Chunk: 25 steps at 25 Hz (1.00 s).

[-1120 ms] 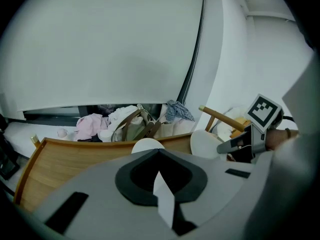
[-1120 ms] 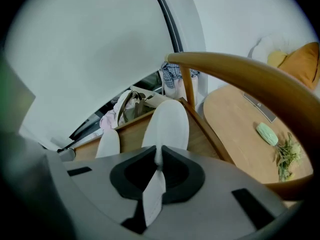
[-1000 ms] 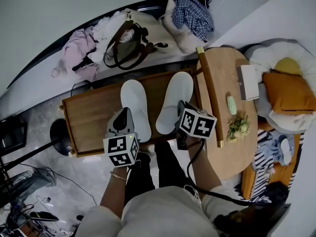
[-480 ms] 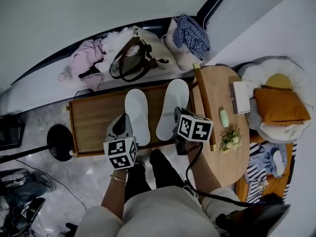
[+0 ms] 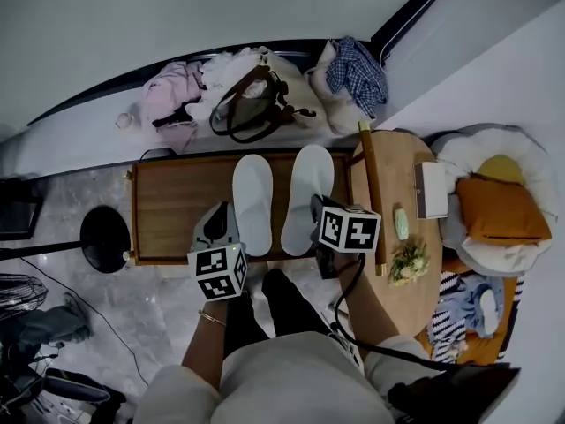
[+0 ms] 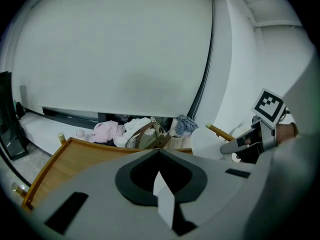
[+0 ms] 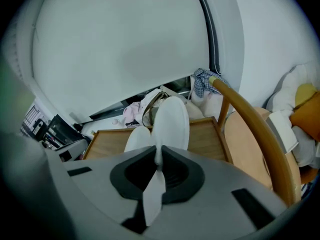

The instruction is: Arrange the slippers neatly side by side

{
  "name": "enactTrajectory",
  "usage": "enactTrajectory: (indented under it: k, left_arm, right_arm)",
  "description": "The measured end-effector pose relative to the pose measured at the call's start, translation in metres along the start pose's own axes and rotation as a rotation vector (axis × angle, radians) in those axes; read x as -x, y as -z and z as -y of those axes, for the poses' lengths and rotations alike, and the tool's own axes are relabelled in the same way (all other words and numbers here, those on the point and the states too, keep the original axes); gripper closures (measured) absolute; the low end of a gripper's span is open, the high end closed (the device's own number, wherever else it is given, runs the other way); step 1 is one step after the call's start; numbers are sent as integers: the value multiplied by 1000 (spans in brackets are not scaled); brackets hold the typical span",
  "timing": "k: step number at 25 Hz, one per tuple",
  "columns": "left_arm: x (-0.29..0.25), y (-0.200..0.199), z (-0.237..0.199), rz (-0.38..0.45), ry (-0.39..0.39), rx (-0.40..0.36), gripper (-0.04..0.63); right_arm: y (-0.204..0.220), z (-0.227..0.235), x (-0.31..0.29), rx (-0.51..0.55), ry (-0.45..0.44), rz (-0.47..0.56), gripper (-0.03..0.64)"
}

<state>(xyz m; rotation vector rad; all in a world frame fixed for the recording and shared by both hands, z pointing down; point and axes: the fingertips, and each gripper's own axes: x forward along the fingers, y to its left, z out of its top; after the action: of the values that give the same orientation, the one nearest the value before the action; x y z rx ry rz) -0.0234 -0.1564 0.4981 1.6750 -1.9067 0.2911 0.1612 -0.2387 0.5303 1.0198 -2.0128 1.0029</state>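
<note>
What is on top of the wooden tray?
A left slipper and a right slipper, both white, lie side by side on the wooden tray. The left gripper and right gripper cover part of its near edge.

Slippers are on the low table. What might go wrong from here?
1. The right-hand white fabric slipper angles toward the left white slipper, so the pair may not count as neat.
2. Both near ends lie by the low wooden table's front edge, close to the shut left claw and right claw; a stray nudge could push one off.
</note>
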Motion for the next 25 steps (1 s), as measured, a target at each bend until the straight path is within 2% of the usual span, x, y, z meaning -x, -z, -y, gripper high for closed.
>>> enactTrajectory:
  k: [10, 25]
  left_arm:
    - [-9, 15, -3, 4, -59, 71, 589]
    - [-21, 35, -13, -30, -119, 115, 591]
  right_arm:
    - [10, -8, -21, 125, -57, -120, 572]
    - [24, -3, -51, 177, -70, -199, 572]
